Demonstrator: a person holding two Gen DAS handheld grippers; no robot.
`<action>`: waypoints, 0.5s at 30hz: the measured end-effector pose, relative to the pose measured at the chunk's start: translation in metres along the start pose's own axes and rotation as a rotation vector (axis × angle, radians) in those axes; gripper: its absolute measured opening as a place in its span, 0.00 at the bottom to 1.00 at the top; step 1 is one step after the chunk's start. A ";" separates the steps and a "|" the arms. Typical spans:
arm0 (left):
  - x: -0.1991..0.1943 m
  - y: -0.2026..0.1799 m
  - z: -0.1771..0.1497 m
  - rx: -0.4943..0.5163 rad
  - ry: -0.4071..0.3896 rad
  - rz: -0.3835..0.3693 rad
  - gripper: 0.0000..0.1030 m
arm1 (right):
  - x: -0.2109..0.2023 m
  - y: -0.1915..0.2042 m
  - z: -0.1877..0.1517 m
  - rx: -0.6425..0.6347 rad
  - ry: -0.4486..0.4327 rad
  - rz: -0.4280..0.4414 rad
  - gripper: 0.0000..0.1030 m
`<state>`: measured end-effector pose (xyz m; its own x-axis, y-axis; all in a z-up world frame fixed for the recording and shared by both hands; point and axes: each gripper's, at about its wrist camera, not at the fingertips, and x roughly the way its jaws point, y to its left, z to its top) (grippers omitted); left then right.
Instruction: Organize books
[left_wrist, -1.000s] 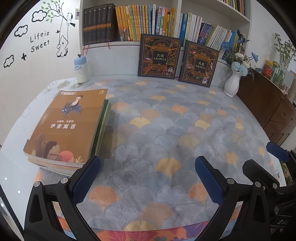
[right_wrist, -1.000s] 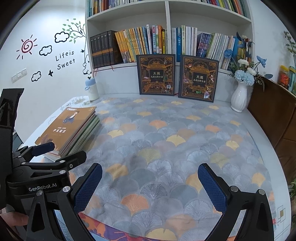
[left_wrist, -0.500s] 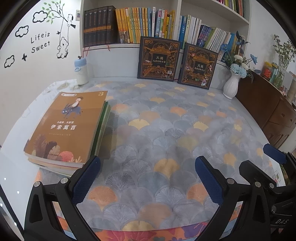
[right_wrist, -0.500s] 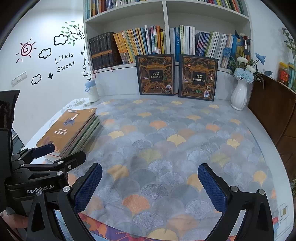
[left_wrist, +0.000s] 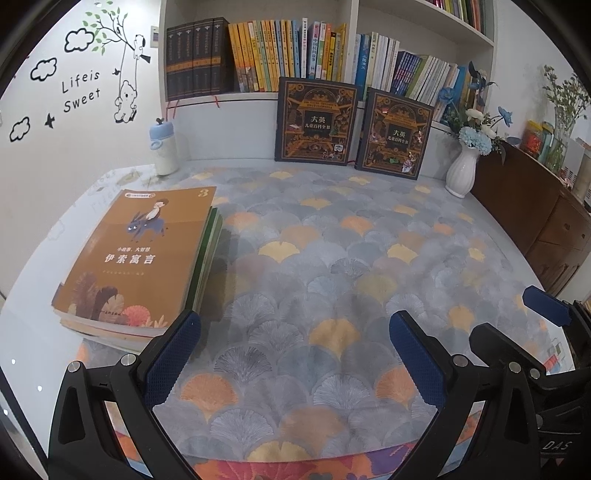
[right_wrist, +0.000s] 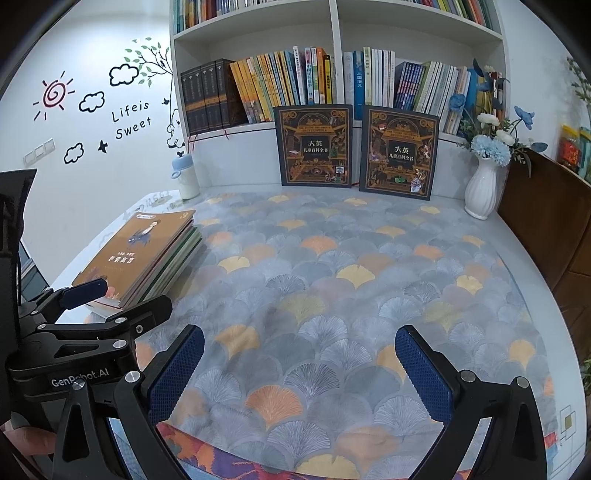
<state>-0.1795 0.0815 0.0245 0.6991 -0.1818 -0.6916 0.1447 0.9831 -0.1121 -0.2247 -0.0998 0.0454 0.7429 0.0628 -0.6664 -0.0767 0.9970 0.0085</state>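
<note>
The table cover (left_wrist: 332, 258) looks like soft matt cloth with a printed fan pattern, and the bare table edge (left_wrist: 44, 236) beside it is smooth and glossy. The top book (left_wrist: 140, 251) of the stack has a smooth paper cover with a slight shine. The two dark books (right_wrist: 314, 147) standing at the back have matt covers with gold-coloured print. The vase (right_wrist: 480, 188) seems glazed ceramic, white and ribbed. The cabinet (left_wrist: 535, 218) is dark wood. The finger pads (right_wrist: 177, 373) are blue, rough, dotted rubber on black matt plastic.

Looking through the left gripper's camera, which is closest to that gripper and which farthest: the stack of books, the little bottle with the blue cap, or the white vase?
1. Stack of books, just ahead of the left gripper, on its left.
2. Bottle, farther back left, by the wall.
3. White vase, far back right, beside the cabinet.

Bottle and vase are nearly level; that order is uncertain.
</note>
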 end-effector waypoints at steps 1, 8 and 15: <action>0.000 -0.001 0.000 0.002 -0.001 0.000 0.99 | 0.000 0.000 0.000 0.000 0.000 -0.001 1.00; -0.003 -0.007 0.000 0.035 -0.018 0.026 0.99 | -0.001 0.001 0.000 0.001 0.002 -0.001 1.00; -0.003 -0.006 -0.001 0.022 -0.016 0.010 0.99 | -0.003 0.002 -0.001 0.005 0.001 -0.003 1.00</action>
<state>-0.1832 0.0759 0.0271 0.7115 -0.1727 -0.6812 0.1533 0.9841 -0.0894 -0.2279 -0.0984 0.0465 0.7427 0.0593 -0.6670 -0.0709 0.9974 0.0098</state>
